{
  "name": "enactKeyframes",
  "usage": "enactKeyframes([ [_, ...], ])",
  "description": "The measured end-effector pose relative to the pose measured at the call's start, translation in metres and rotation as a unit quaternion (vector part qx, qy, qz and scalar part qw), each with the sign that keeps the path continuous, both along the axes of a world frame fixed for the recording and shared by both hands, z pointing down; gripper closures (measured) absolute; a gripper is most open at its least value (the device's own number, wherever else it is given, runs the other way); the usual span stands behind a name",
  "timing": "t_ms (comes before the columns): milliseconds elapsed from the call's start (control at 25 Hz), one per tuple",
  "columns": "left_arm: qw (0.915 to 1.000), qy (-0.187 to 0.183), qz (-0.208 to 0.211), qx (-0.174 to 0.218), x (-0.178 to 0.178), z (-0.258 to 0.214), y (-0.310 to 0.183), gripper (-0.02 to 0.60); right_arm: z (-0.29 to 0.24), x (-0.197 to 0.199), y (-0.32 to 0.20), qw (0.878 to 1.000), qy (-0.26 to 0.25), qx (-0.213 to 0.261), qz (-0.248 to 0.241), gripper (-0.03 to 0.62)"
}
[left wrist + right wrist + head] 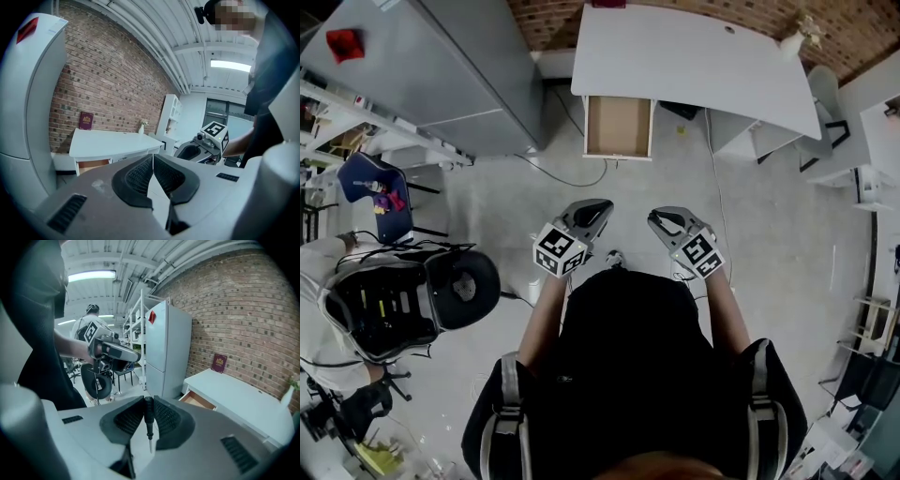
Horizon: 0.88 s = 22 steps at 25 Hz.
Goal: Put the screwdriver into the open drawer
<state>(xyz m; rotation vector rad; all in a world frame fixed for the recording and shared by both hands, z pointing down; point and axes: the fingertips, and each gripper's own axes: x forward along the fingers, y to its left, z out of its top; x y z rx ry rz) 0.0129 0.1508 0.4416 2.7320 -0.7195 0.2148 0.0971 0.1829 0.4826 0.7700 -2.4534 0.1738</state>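
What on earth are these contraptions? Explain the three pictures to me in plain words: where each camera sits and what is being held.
There is no robot here. A person stands holding a hand-held two-jaw gripper in each hand. The head view looks down from the person's head onto the left gripper and the right gripper; the patterned cubes are parts of them. The other two pictures come from cameras riding on each gripper, looking along its jaws. In the left gripper view the jaws are closed together on nothing. In the right gripper view they clamp a black-handled screwdriver. Ahead stands a white desk with its drawer pulled open; nothing shows inside it.
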Motion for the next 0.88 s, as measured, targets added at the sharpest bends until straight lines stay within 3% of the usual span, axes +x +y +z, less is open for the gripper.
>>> enactKeyframes([
  [480,0.9999,0.004,-0.013,0.003,-0.039,0.005,-0.012,0.565,0.004,-0.031,-0.018,1.000,0.005,0.006,0.001,0.474],
  [880,0.9982,0.011,-0.058,0.008,-0.064,0.001,-0.024,0.565,0.004,-0.047,-0.040,0.999,0.010,0.009,-0.031,0.474],
])
